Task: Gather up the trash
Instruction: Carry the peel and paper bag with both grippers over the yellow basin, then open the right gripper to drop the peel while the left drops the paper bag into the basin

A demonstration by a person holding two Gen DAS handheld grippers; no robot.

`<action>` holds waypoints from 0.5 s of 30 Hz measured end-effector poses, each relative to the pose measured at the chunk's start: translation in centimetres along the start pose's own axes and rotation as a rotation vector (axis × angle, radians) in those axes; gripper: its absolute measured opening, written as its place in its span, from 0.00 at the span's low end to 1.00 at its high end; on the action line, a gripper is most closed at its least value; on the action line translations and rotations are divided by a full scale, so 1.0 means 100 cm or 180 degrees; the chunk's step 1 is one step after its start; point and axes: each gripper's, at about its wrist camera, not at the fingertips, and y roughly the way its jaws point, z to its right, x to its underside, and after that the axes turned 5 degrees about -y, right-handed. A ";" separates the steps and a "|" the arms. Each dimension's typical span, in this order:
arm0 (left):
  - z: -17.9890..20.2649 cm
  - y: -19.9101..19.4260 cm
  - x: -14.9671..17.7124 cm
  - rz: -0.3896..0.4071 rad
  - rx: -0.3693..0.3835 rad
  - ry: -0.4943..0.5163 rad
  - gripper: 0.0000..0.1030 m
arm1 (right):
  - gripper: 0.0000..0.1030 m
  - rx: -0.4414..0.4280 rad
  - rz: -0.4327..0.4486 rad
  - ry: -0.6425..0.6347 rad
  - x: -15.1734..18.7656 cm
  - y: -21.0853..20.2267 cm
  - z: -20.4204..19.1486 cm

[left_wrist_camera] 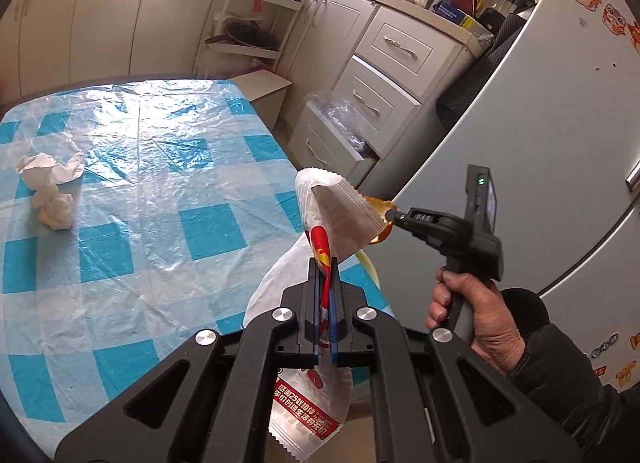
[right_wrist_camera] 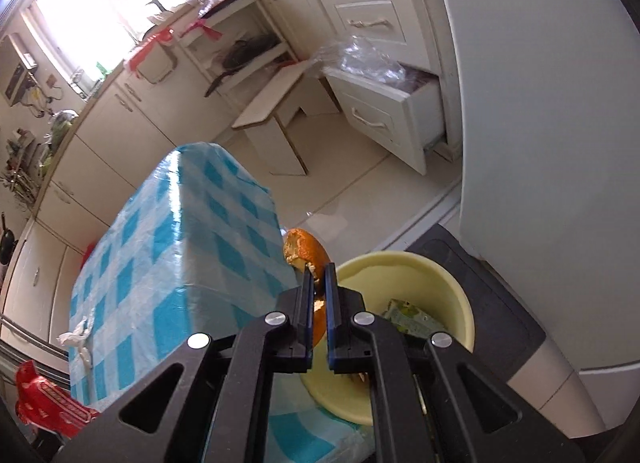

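Left gripper (left_wrist_camera: 326,263) is clamped on a snack wrapper (left_wrist_camera: 320,199) at the table (left_wrist_camera: 160,223) edge; right gripper (right_wrist_camera: 319,271) pinches orange peel (right_wrist_camera: 304,249) above the yellow bin (right_wrist_camera: 440,275); crumpled tissue (left_wrist_camera: 50,187) lies on the table.

The left gripper (left_wrist_camera: 325,263) is clamped on a snack wrapper (left_wrist_camera: 320,219), while an orange peel (right_wrist_camera: 306,253) is pinched by the right gripper (right_wrist_camera: 319,269).

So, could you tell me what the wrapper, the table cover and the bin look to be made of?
Wrapper: printed plastic film, silvery inside, serrated edge. Table cover: thin clear plastic sheet, glossy and wrinkled, apparently over blue check cloth. Bin: pale yellow, smooth, probably moulded plastic.
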 end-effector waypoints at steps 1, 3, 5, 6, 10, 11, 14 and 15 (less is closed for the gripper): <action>0.002 0.001 0.000 -0.0006 0.0005 0.0003 0.03 | 0.09 0.0045 -0.0128 0.0026 0.002 0.010 0.002; 0.005 0.005 -0.001 -0.0019 0.0002 0.0012 0.03 | 0.24 0.0105 -0.0276 0.0100 0.006 0.022 0.007; 0.007 0.008 -0.002 -0.0029 0.0006 0.0008 0.03 | 0.31 0.0117 -0.0248 0.0113 0.006 0.020 0.007; 0.008 0.009 -0.003 -0.0032 0.0008 0.0003 0.03 | 0.34 0.0089 -0.0202 0.0102 0.004 0.017 0.005; 0.009 0.015 -0.008 -0.0040 0.0036 -0.0021 0.03 | 0.44 -0.0068 0.0018 -0.0060 -0.012 -0.011 -0.009; 0.010 0.019 -0.009 -0.0052 0.0048 -0.0026 0.03 | 0.47 -0.0108 0.0103 -0.0159 -0.019 -0.019 -0.015; 0.017 0.033 -0.011 -0.0120 0.0098 -0.0036 0.03 | 0.54 -0.0177 0.0378 -0.0434 -0.043 -0.046 -0.028; 0.021 0.041 -0.011 -0.0155 0.0118 -0.0030 0.03 | 0.54 -0.0203 0.0460 -0.0510 -0.052 -0.054 -0.030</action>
